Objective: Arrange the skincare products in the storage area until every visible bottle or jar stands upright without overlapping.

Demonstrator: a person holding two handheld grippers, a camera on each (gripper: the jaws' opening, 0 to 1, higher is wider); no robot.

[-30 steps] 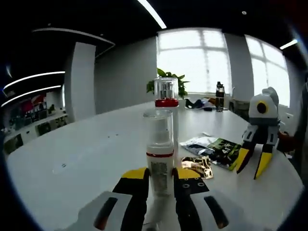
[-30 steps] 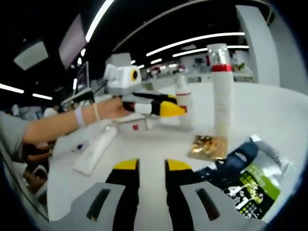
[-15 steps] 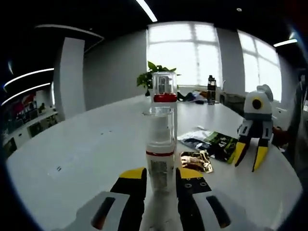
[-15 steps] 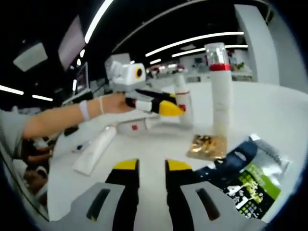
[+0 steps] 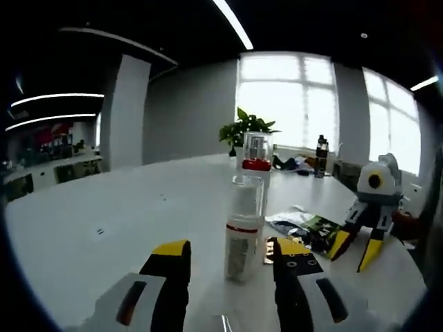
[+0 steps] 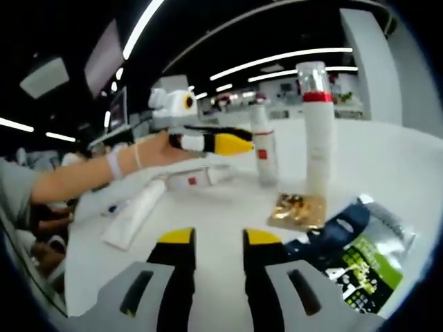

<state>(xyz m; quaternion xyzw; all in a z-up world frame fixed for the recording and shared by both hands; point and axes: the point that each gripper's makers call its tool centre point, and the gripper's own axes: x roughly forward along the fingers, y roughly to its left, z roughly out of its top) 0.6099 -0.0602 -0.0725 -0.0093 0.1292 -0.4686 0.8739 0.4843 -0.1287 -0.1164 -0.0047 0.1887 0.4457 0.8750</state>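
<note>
A broad white bench [image 5: 104,228] runs back toward bright windows [image 5: 297,104] and a potted plant [image 5: 250,126]. On it the short pump bottle [image 5: 243,228] stands upright between the left gripper's [image 5: 230,257] spread fingers, untouched, just before the tall red-banded bottle [image 5: 256,176]. Foil sachets [image 6: 296,209] and tubes [image 6: 135,213] lie flat. The right gripper [image 6: 218,242] has its fingers apart, empty.

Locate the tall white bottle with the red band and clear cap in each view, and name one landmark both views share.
Left gripper view: the tall white bottle with red band and clear cap stands at centre, behind a shorter bottle.
Right gripper view: it stands upper right, upright on the table.
Shared landmark: the crinkled gold foil sachet lying at its foot.
</note>
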